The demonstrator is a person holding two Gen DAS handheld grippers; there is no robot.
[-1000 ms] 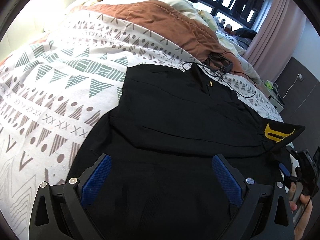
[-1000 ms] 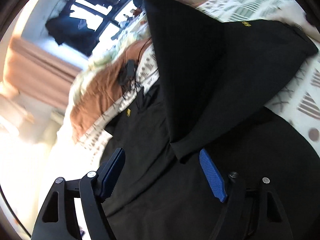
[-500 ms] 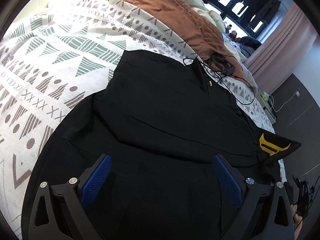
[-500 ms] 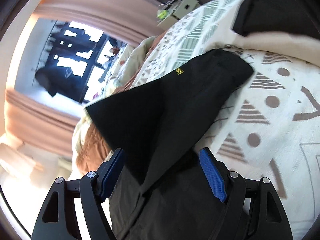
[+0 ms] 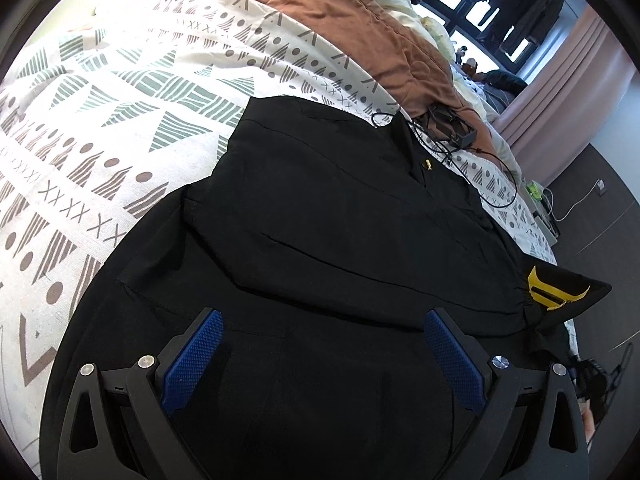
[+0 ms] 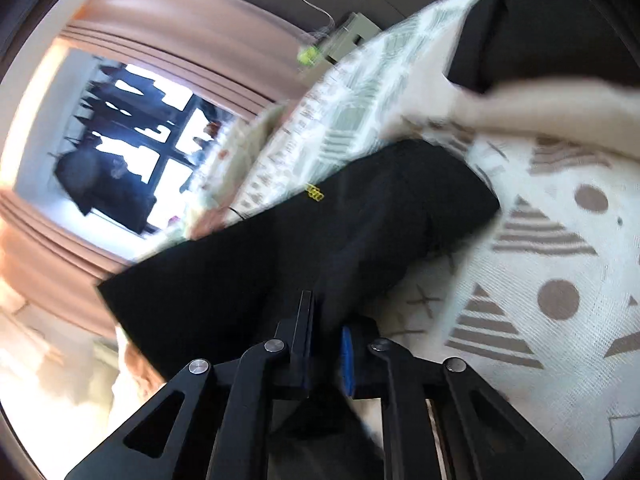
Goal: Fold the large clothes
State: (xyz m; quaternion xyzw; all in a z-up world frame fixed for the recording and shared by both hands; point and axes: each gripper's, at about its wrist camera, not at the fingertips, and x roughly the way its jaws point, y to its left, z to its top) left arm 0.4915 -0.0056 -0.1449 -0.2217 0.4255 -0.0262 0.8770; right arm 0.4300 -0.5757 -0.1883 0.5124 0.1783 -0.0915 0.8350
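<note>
A large black garment [image 5: 340,220] lies spread on the patterned bed cover [image 5: 100,140], with one part folded over its middle. A corner with a yellow emblem [image 5: 548,286] sticks up at the right. My left gripper [image 5: 322,356] hangs open just above the garment's near part, with only flat cloth under its blue pads [image 5: 192,360]. In the blurred right wrist view, my right gripper [image 6: 326,316] is closing its jaws on a raised fold of the black garment [image 6: 360,232]. The cloth runs between the nearly touching fingers.
A brown blanket [image 5: 340,20] covers the far side of the bed. A black charger with tangled cables [image 5: 448,124] lies just beyond the garment. Pink curtains [image 5: 560,92] and a window with hanging clothes stand behind. The bed's edge drops to dark floor at right.
The right gripper's wide jaws have come together on the garment's fold, and it swung toward the bed's patterned corner. The left gripper sank a little closer to the cloth.
</note>
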